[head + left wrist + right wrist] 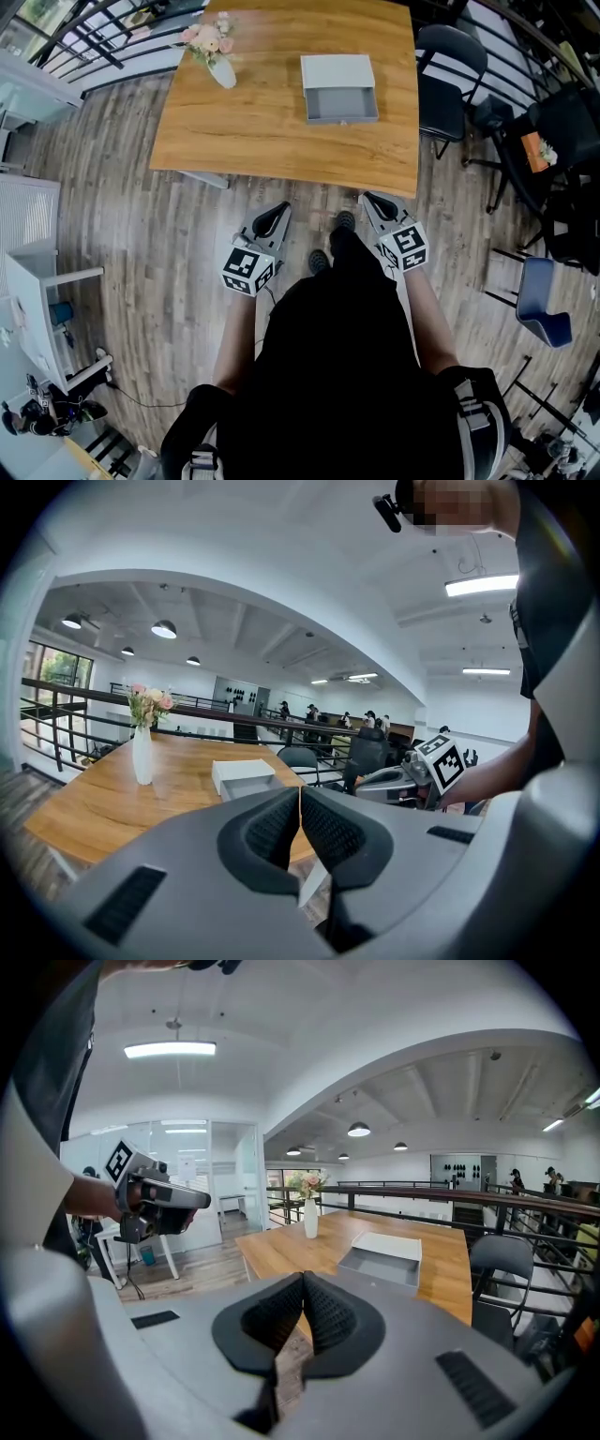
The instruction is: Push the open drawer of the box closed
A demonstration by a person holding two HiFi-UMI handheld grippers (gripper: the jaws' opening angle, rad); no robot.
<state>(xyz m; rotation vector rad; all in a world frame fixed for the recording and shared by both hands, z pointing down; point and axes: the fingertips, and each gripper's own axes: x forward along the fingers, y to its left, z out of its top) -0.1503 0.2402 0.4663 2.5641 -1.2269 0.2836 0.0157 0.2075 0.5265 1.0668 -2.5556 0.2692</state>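
You hold the left gripper (278, 208) and right gripper (368, 199), fingers closed on nothing, low before the surface (253, 127) where the box (337, 68) sits with its drawer (342, 103) open.

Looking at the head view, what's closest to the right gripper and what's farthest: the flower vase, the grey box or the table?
From the right gripper:
1. The table, its front edge just ahead.
2. The grey box, on the table's right half, its drawer open.
3. The flower vase, at the far left corner.

left gripper (277, 210), right gripper (371, 200) side by side, jaws together, seemingly empty
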